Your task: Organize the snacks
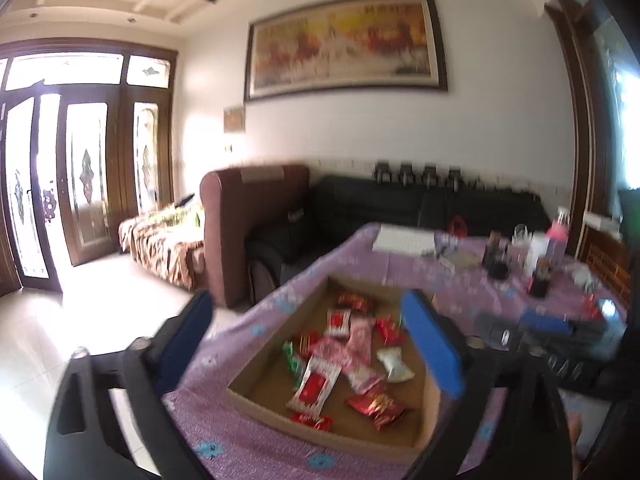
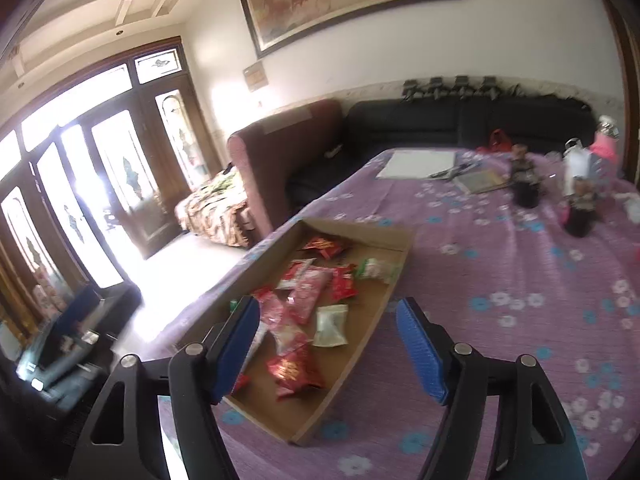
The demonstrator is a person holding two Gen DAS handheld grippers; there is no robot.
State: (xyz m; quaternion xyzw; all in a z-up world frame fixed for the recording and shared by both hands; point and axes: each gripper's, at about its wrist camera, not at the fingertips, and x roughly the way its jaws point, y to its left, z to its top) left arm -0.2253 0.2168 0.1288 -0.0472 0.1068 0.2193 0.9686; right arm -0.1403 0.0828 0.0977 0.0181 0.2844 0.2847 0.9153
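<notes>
A shallow cardboard tray [image 1: 280, 416] lies on the purple flowered tablecloth [image 1: 240, 440], near the table's left edge. Several snack packets are loose in it: a red one [image 1: 376, 406], a white one [image 1: 394, 364] and pink ones [image 1: 360, 344]. My left gripper [image 1: 307, 300] hovers above the tray, jaws wide open and empty. In the right wrist view the same tray [image 2: 360, 228] holds a red packet [image 2: 294, 368], a white one [image 2: 330, 324] and a green-white one [image 2: 376, 268]. My right gripper [image 2: 329, 304] is open over the tray's near end, with nothing between its blue pads.
Dark jars and bottles [image 2: 528, 188] and a white sheet [image 2: 420, 164] crowd the table's far end. A brown sofa [image 1: 248, 216] and a black sofa [image 1: 400, 200] stand behind the table. Pale floor and glass doors [image 1: 84, 176] lie left of it.
</notes>
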